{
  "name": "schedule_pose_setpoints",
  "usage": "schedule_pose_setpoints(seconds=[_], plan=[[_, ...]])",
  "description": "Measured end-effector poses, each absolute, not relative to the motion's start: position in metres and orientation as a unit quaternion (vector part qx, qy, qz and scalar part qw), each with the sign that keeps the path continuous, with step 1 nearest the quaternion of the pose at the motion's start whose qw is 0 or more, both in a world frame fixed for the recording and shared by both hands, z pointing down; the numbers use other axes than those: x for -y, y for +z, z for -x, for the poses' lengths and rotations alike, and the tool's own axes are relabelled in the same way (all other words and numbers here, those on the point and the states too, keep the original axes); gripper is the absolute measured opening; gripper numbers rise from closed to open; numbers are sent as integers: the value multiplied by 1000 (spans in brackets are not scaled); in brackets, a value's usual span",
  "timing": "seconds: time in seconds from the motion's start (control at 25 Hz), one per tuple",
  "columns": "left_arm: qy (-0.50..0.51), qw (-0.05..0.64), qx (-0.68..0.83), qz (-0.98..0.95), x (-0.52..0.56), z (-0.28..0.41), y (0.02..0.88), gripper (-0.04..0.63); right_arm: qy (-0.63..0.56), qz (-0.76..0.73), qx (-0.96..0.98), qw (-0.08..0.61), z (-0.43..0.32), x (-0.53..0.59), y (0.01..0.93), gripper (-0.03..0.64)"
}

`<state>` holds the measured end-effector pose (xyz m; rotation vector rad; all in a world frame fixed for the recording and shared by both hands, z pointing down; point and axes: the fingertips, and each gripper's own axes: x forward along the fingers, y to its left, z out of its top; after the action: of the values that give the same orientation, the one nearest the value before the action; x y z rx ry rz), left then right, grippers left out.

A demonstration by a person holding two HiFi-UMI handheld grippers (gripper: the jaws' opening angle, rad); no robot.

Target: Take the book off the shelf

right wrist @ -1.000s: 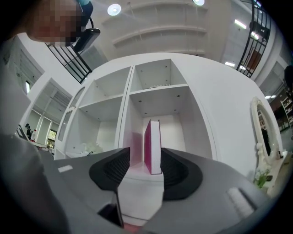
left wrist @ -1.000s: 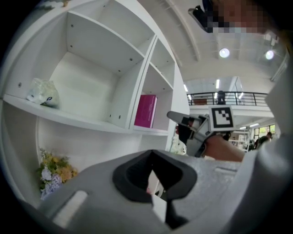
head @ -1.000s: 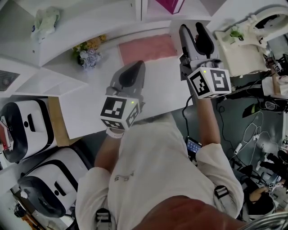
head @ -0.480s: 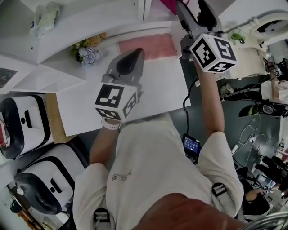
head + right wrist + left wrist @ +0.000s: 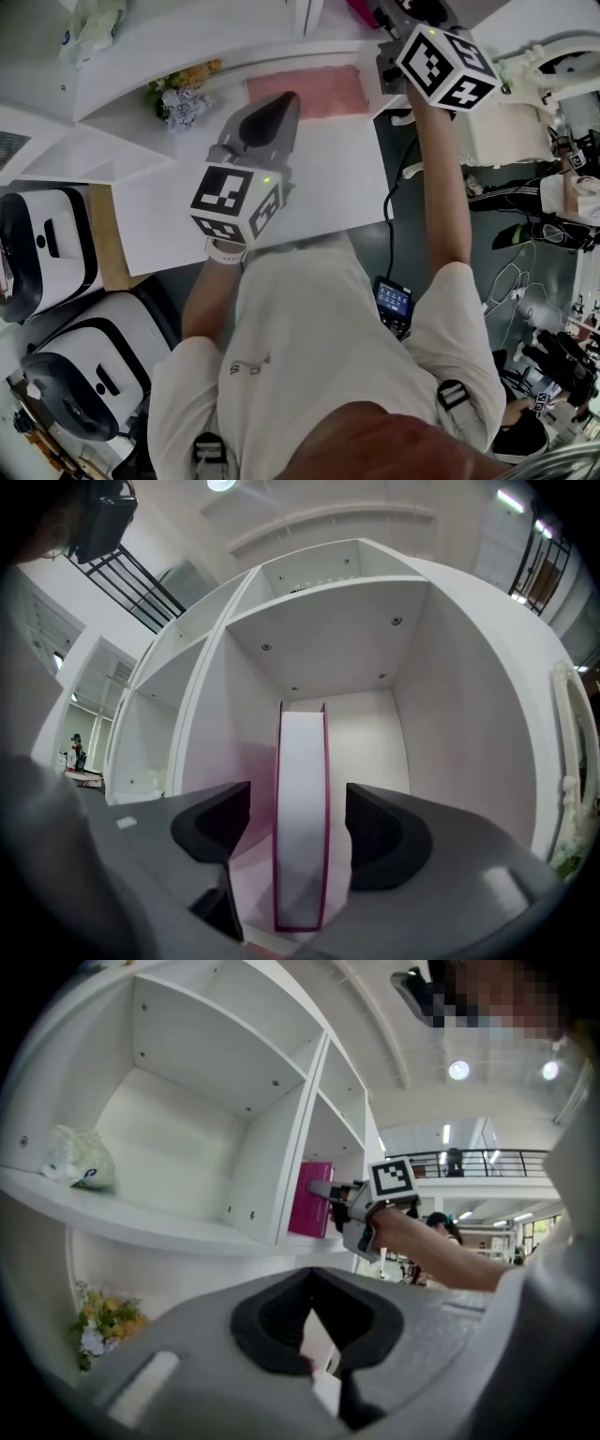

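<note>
Head view: from overhead, steeply down onto the counter (image 5: 328,178) and the far shelf (image 5: 169,42). Left gripper view: low, well back, up and rightward at the shelf. Right gripper view: close, straight into one compartment (image 5: 375,724). Shared by both gripper views: the book (image 5: 300,817).

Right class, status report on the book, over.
Left tool shut, empty. Right tool opening astride book, not touching. Book upright in shelf. Nothing in the way.

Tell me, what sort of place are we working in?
Probably a robotics lab or test hall: white cubby shelf unit holding a magenta-covered book, white-and-black machines parked on the floor, loose cables nearby.
</note>
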<state>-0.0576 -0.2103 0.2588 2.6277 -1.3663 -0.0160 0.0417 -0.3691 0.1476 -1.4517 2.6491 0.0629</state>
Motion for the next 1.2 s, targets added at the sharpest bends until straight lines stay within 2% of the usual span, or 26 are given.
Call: schedule_pose_setpoints(seconds=[0.08,0.16,0.2,0.28,0.32,1.2], plan=[[-5,90,461,-883,209,58,260,2,18,477,-877,48,-37,375,151,302],[-6,92,461,-883,208,57,260,2,20,482,-876,30,-36,381,154,239],[-7,93,460,-883,207,57,260,2,23,486,-873,24,-36,382,153,230],[-8,97,459,-883,204,58,263,2,23,491,-871,17,-35,384,154,150],[-8,98,459,-883,202,59,264,2,20,492,-870,16,-34,384,155,138],[-10,107,433,-895,165,47,271,2,1,516,-856,30,-69,303,159,138]])
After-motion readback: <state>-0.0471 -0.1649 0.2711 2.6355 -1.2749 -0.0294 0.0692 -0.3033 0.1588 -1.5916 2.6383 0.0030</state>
